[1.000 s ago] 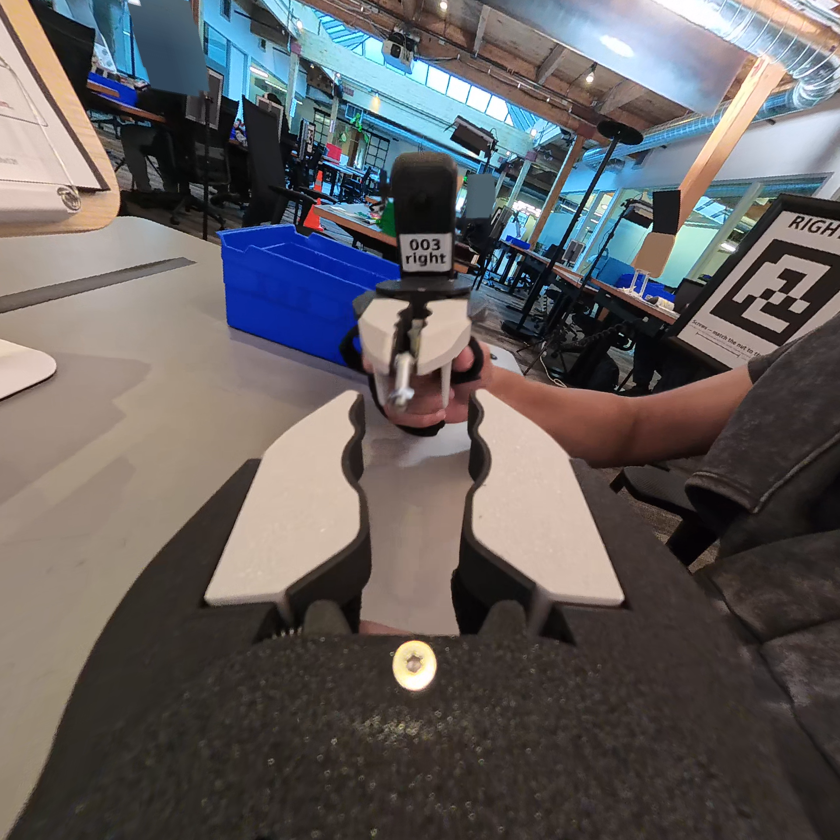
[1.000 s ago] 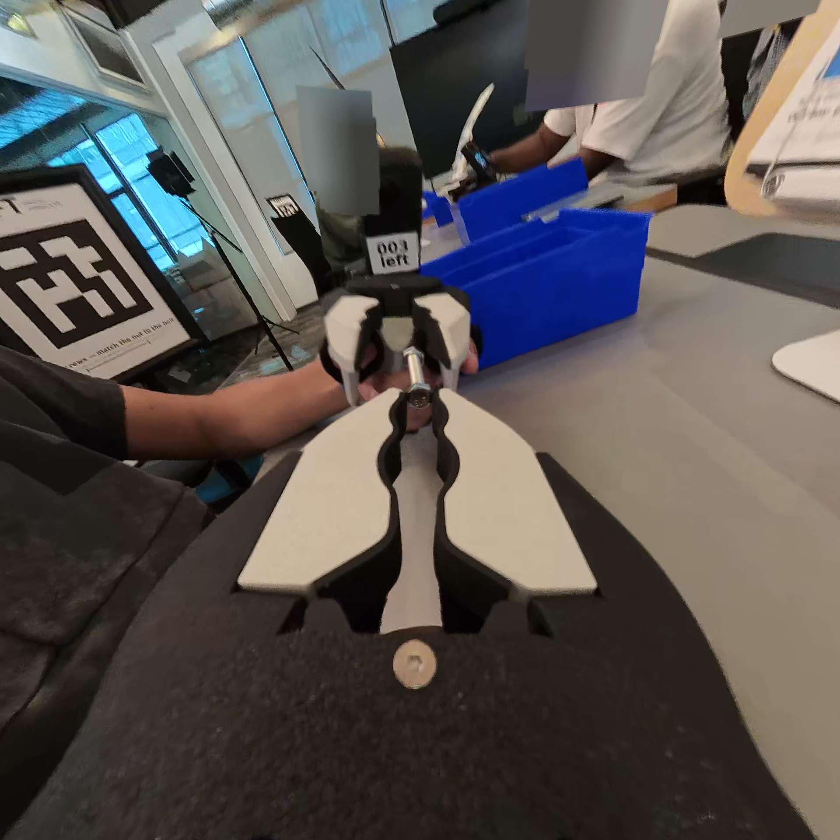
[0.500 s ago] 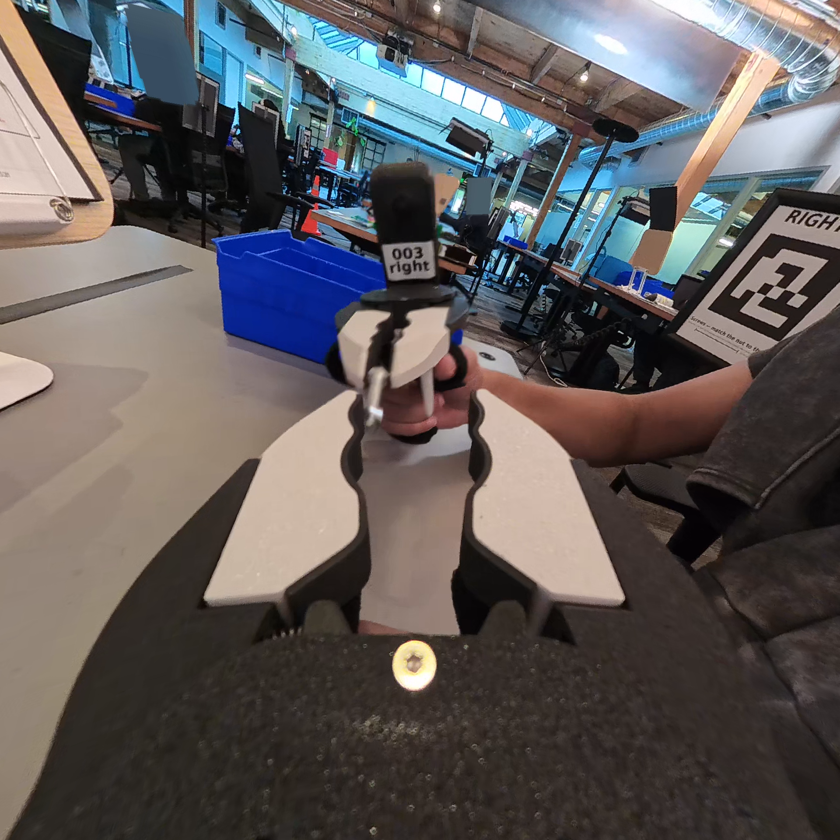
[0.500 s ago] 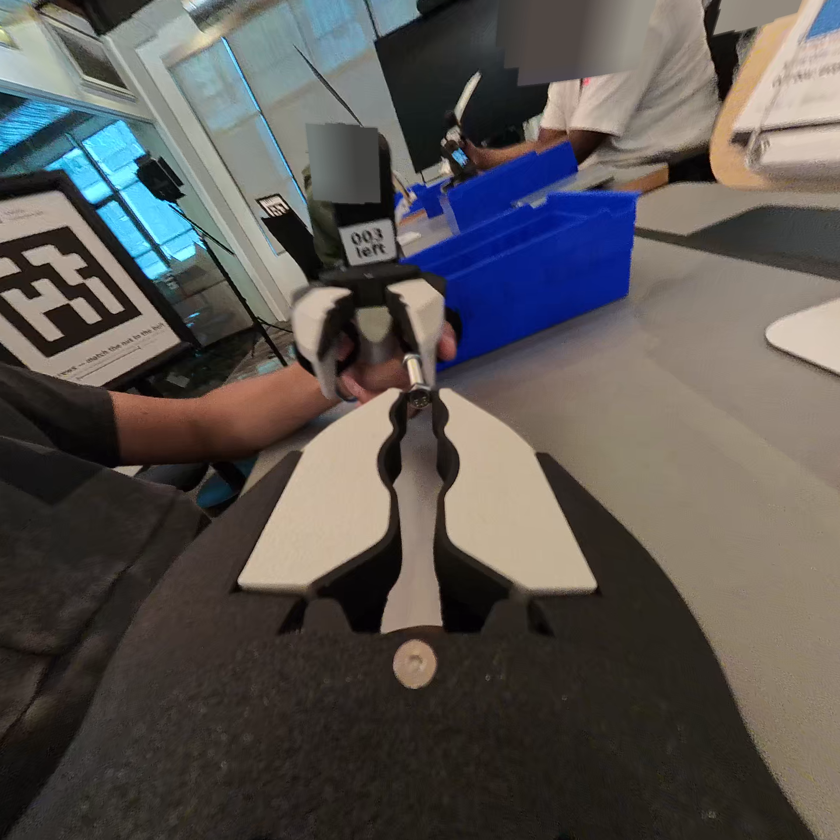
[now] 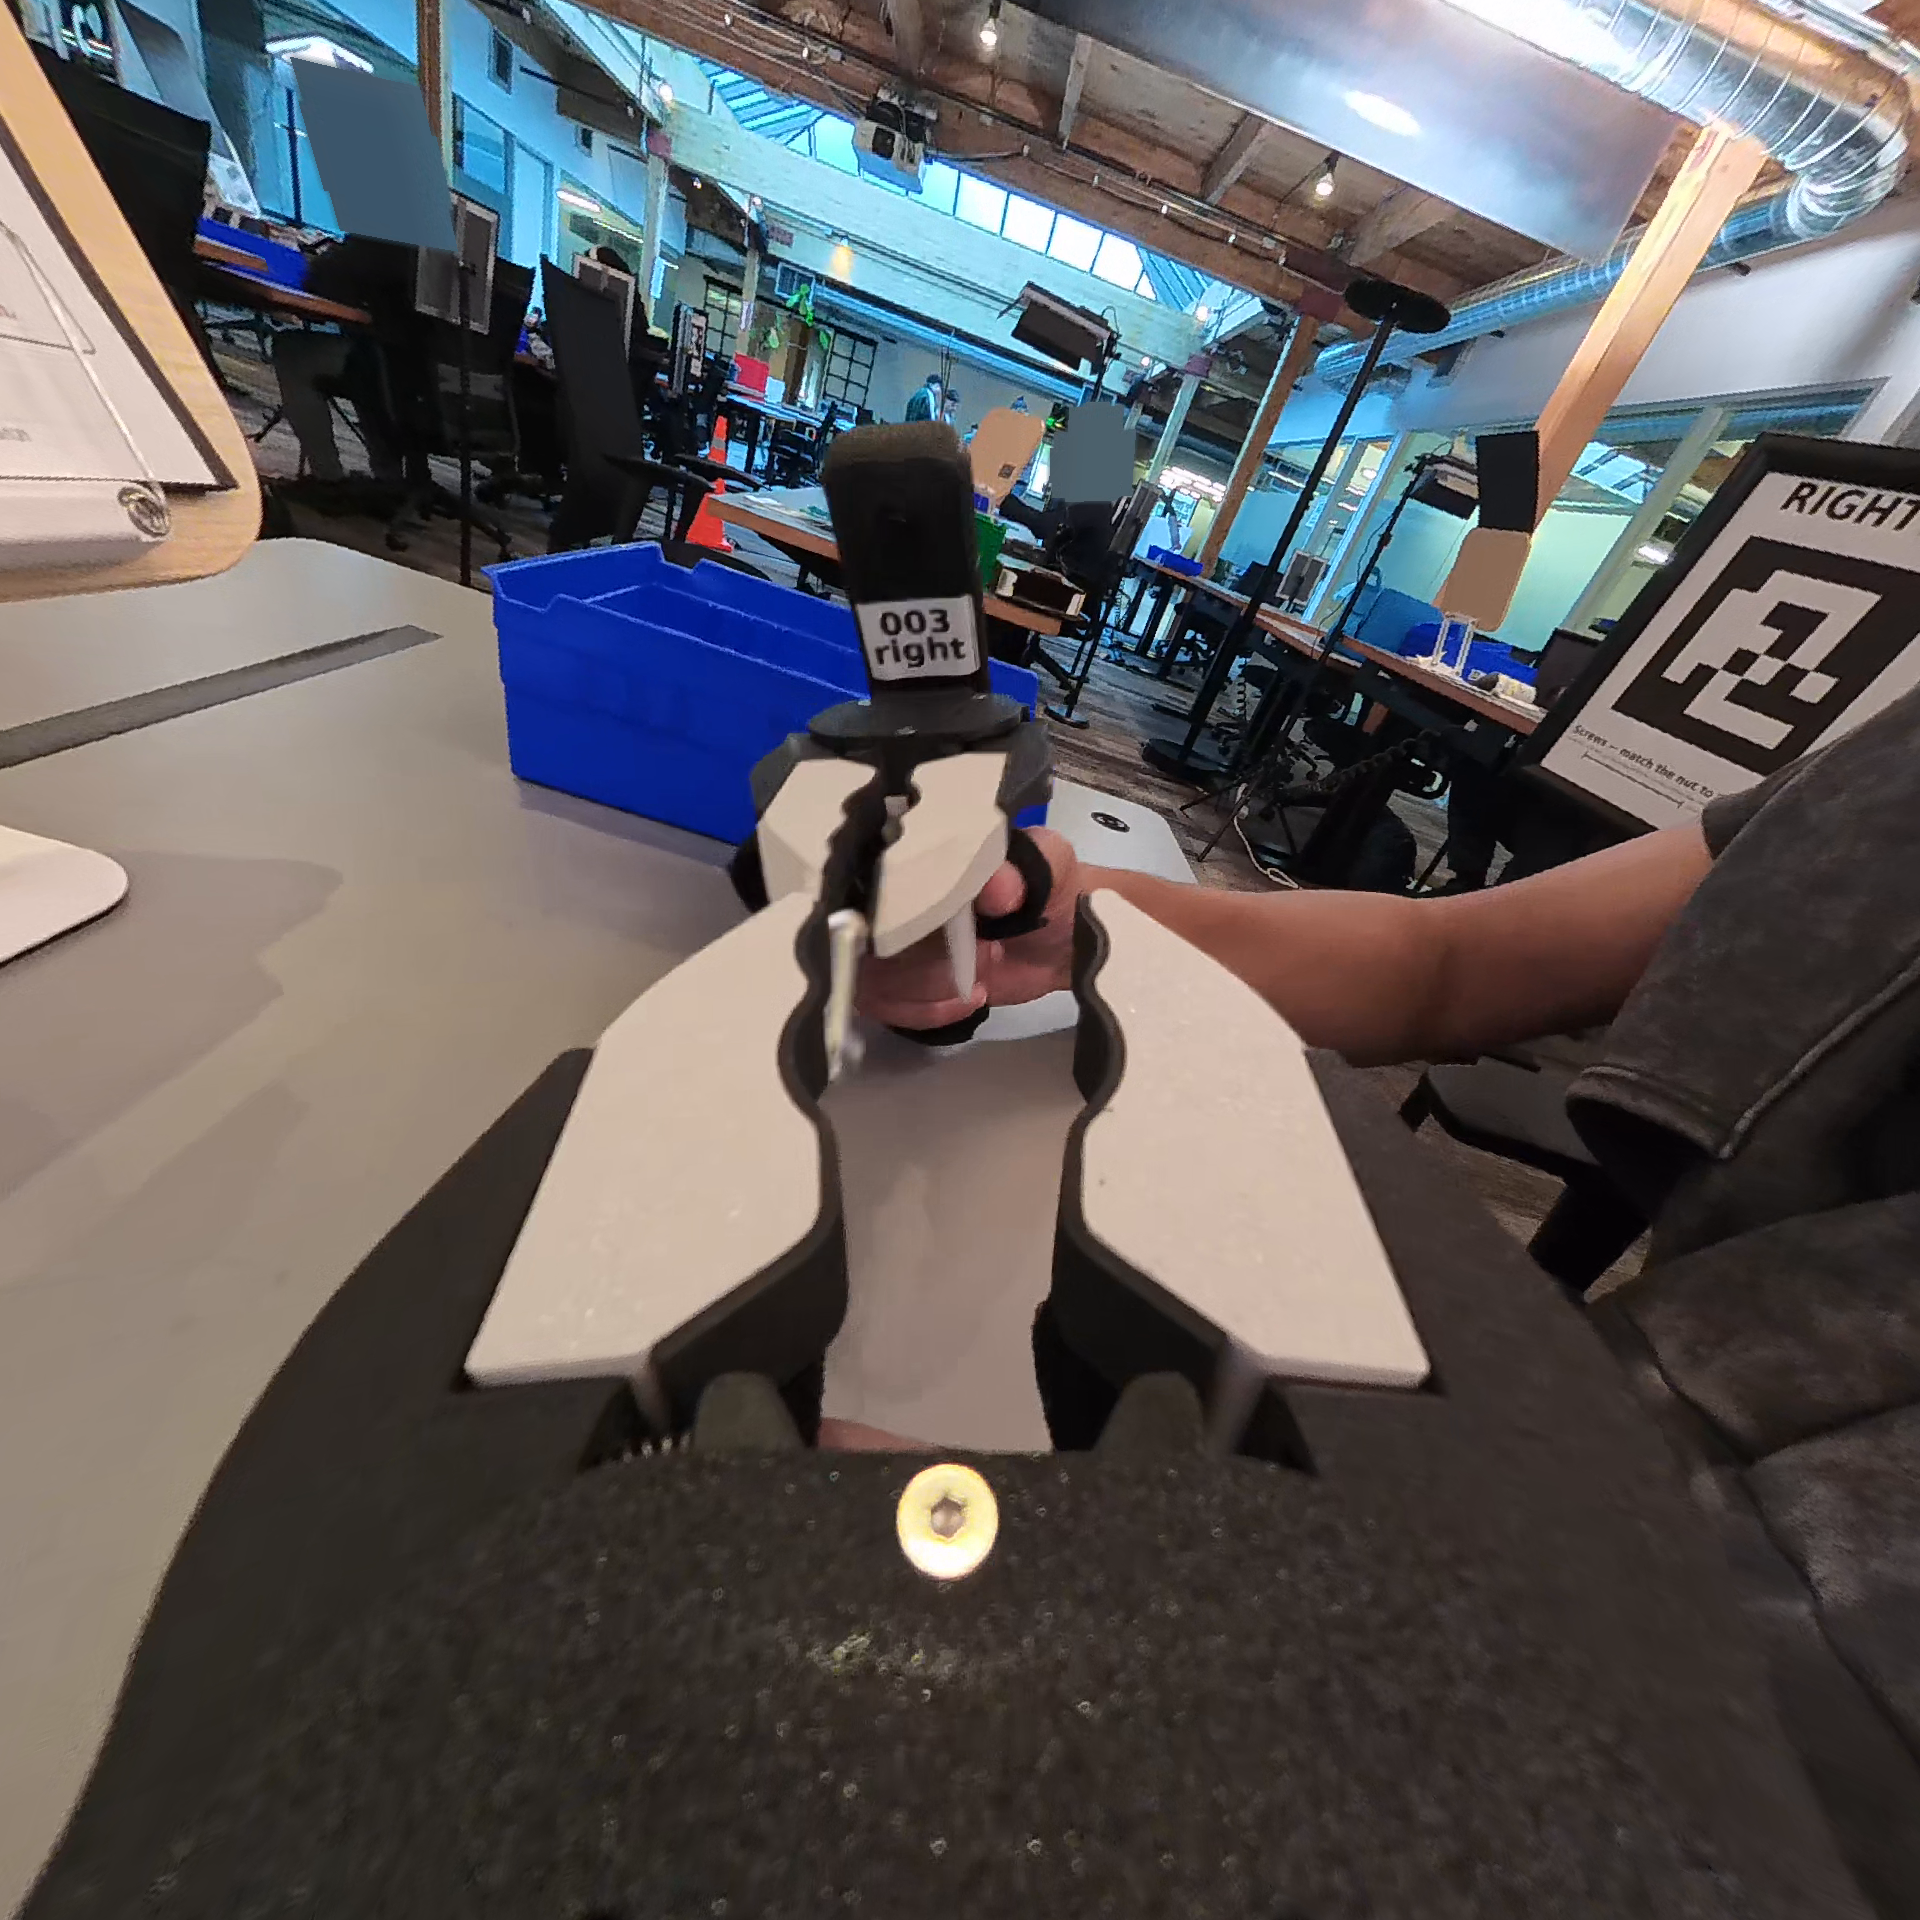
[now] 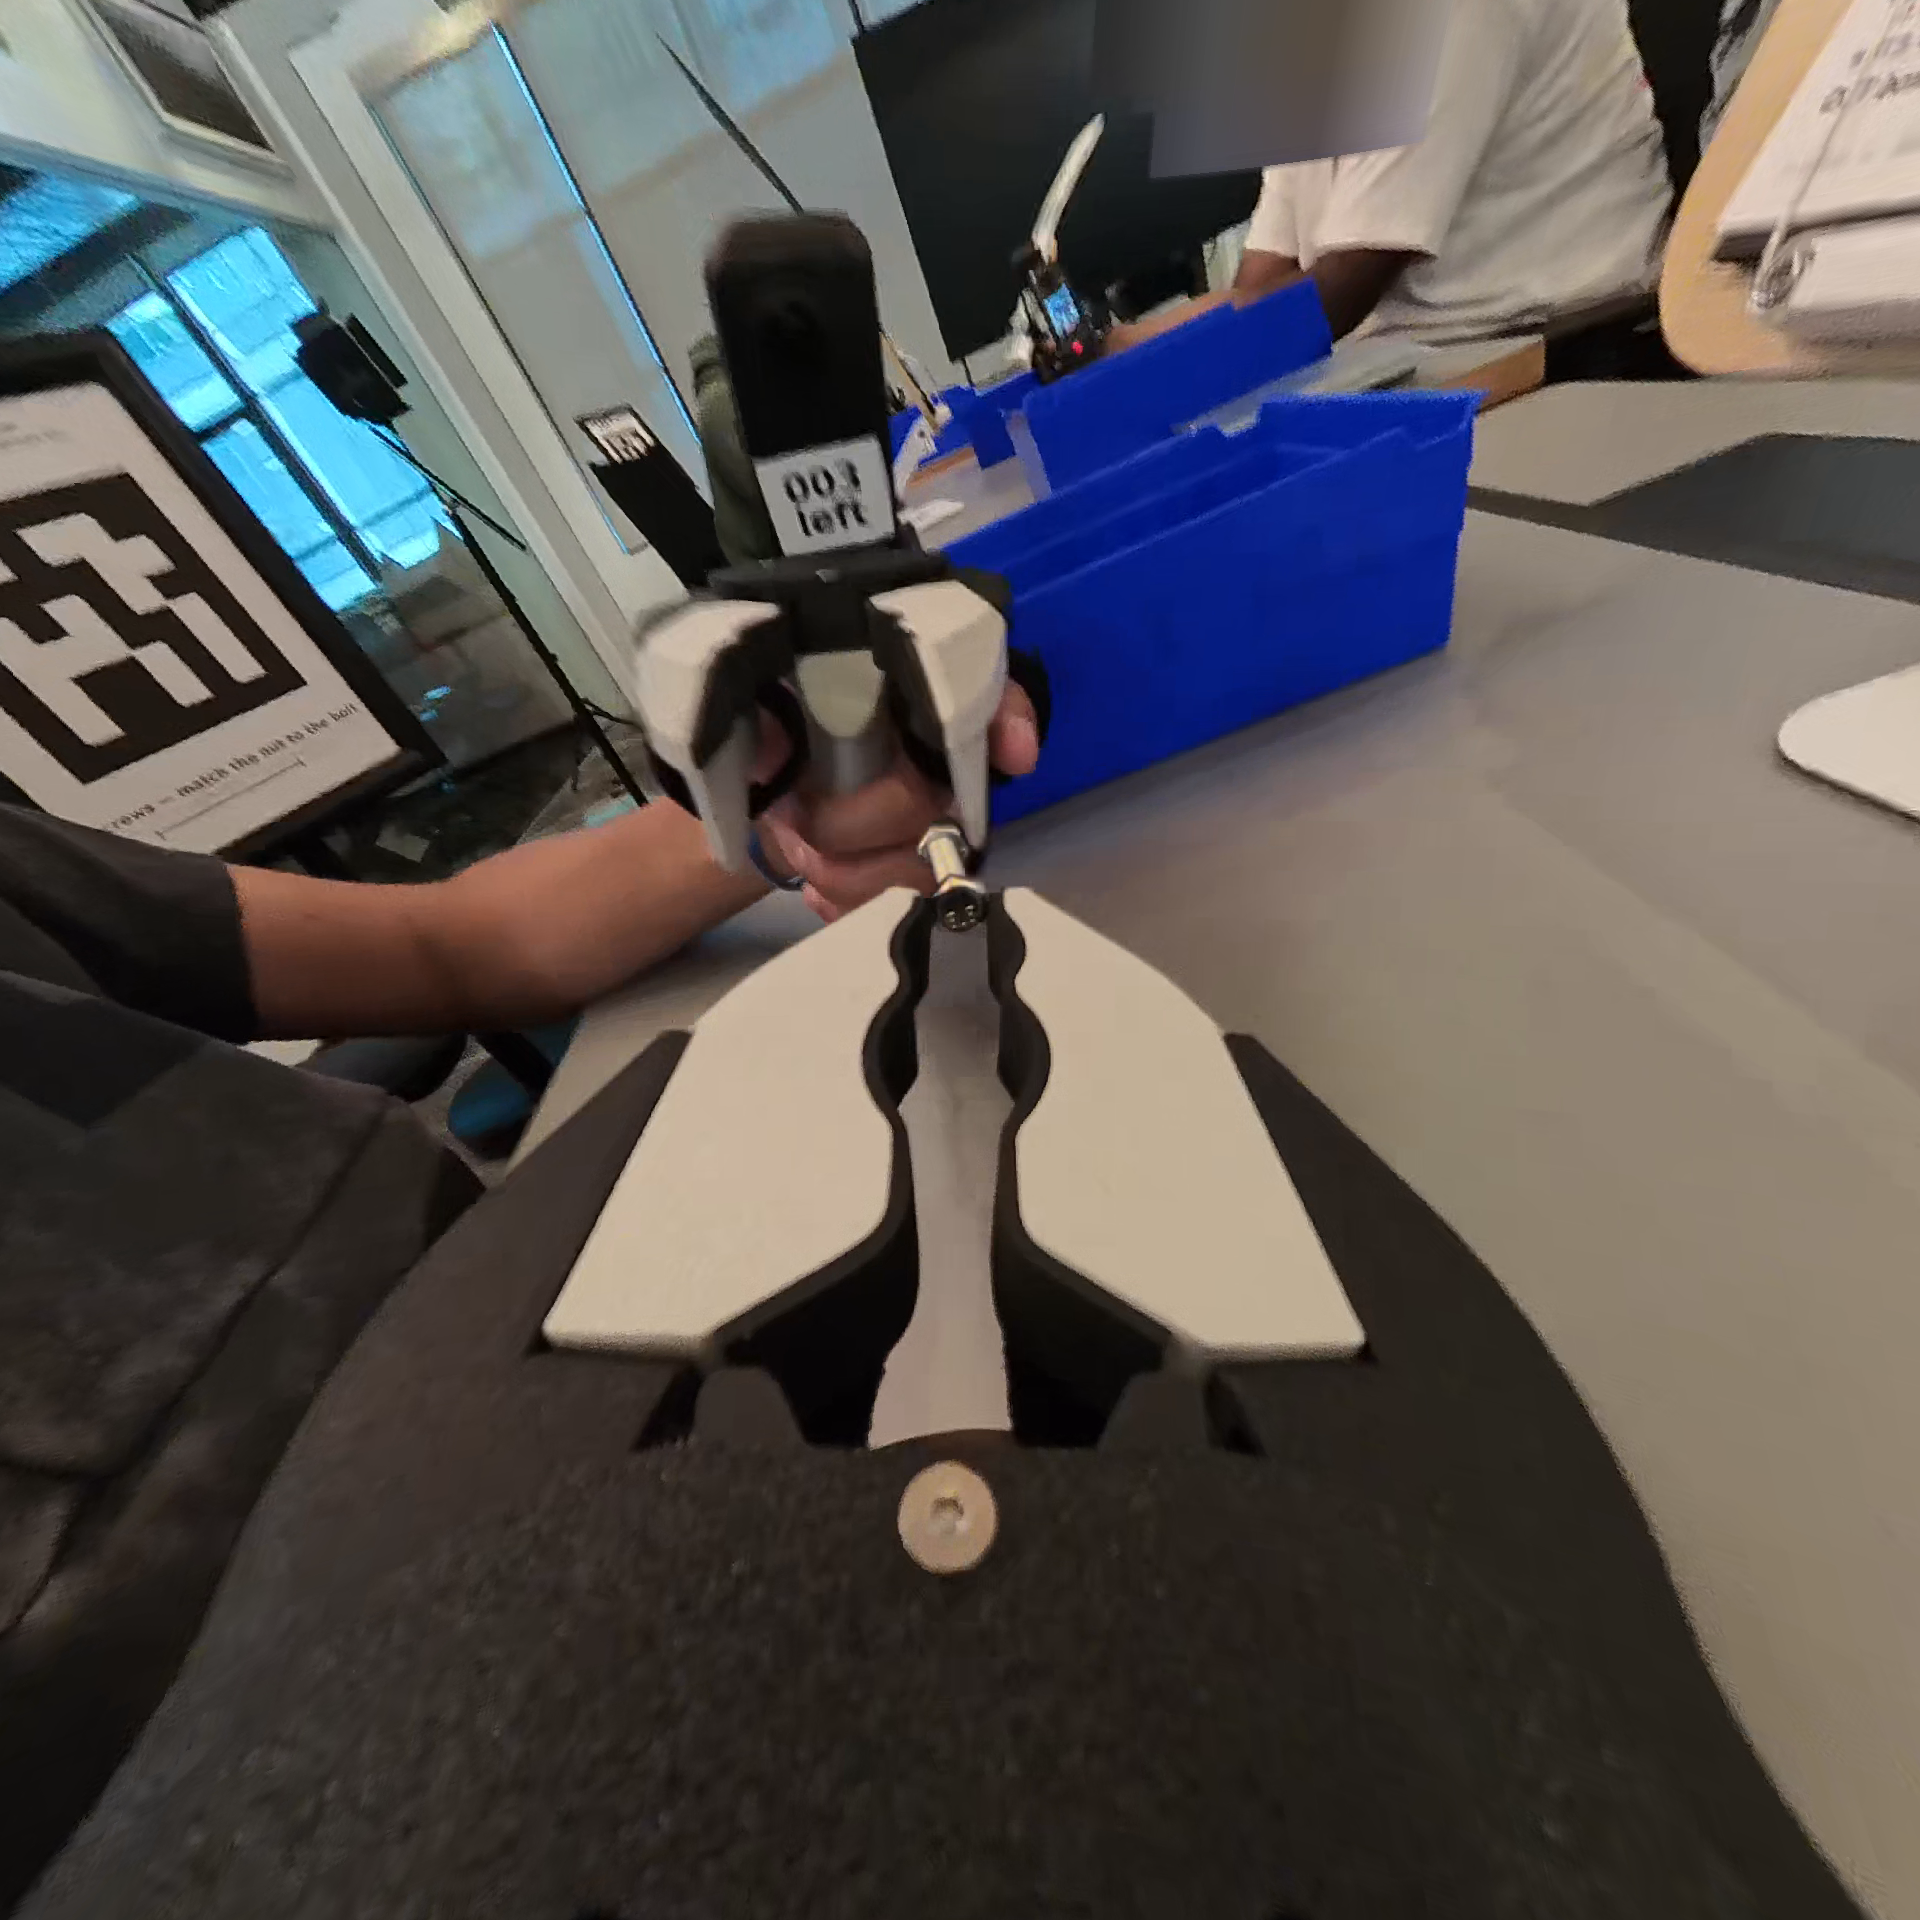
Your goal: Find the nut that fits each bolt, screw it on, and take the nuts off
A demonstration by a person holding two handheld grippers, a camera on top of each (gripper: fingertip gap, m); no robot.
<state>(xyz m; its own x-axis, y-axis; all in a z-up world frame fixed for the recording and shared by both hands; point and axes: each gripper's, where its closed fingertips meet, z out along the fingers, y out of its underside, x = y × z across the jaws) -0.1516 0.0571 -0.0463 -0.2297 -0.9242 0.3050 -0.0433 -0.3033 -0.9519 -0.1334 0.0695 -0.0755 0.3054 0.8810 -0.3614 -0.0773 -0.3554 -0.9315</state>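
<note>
- A bolt (image 6: 954, 883) is pinched at its head end between the tips of the right gripper (image 6: 956, 914), whose fingers are pressed nearly together on it.
- The shank is seen pointing away from that gripper, toward the left gripper (image 6: 847, 831) facing it close by.
- In the left wrist view the same bolt (image 5: 844, 987) shows as a pale, blurred rod hanging from the right gripper (image 5: 862, 935), just by the left finger of the near pair.
- The left gripper (image 5: 945, 997) is held with its fingers spread; nothing is seen between them.
- No nut can be made out on the bolt or elsewhere; the blur hides fine detail.
- Both tools are held above a grey table (image 5: 260, 987), with a blue bin (image 5: 644, 686) farther off.
- The bolt is judged stiff, small and fairly light, with smooth metal that is likely to slip or swivel in a tip-only pinch.
- It is best held across the head or just below it, so that the threaded end is left free for a nut.
- A nut would be best taken across its flats and kept square to the thread.
</note>
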